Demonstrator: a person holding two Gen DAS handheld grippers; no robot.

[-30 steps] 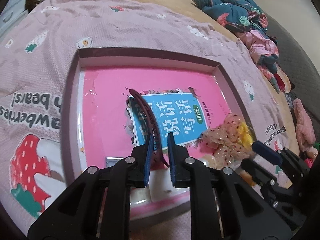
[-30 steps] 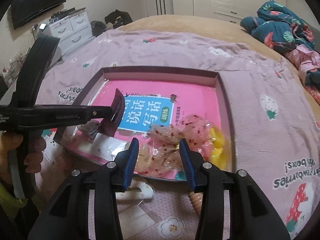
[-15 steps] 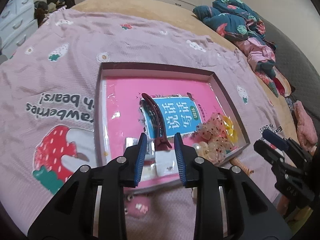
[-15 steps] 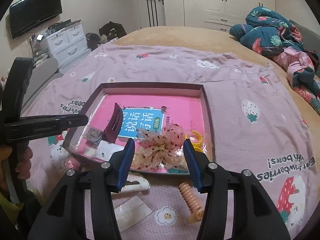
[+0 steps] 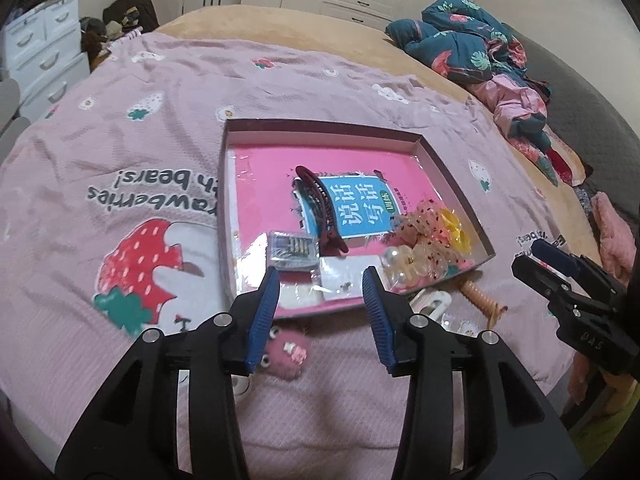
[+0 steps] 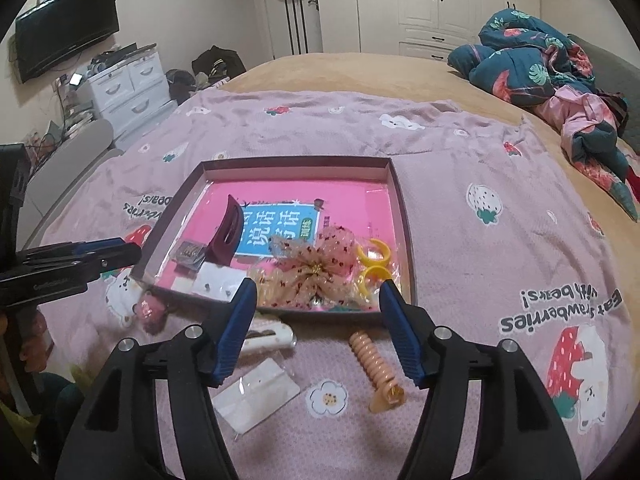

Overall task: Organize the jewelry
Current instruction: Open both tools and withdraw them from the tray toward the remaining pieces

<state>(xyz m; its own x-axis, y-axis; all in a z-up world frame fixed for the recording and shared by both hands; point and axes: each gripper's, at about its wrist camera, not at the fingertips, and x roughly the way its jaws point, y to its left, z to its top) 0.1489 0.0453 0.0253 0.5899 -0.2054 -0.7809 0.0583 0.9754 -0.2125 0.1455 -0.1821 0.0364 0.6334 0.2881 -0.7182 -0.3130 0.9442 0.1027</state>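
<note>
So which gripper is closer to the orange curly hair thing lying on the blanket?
Right. The right gripper hangs just above the orange spiral hair tie, which lies between its open jaws in its view. The left gripper sits further over, facing the tray's near-left corner.

The left gripper [image 5: 320, 290] is seen in the lower middle of its own frame, pointed steeply downward. Its jaws have just been opening, and nothing is held between the blue pads [image 5: 262, 314]. In the right wrist view it is seen side-on at the left edge, a hand [image 6: 34, 340] partly visible under it. The right gripper [image 6: 316, 304] is in the lower middle of its own frame; its jaws have also just been opening, wider, and are empty.
</note>
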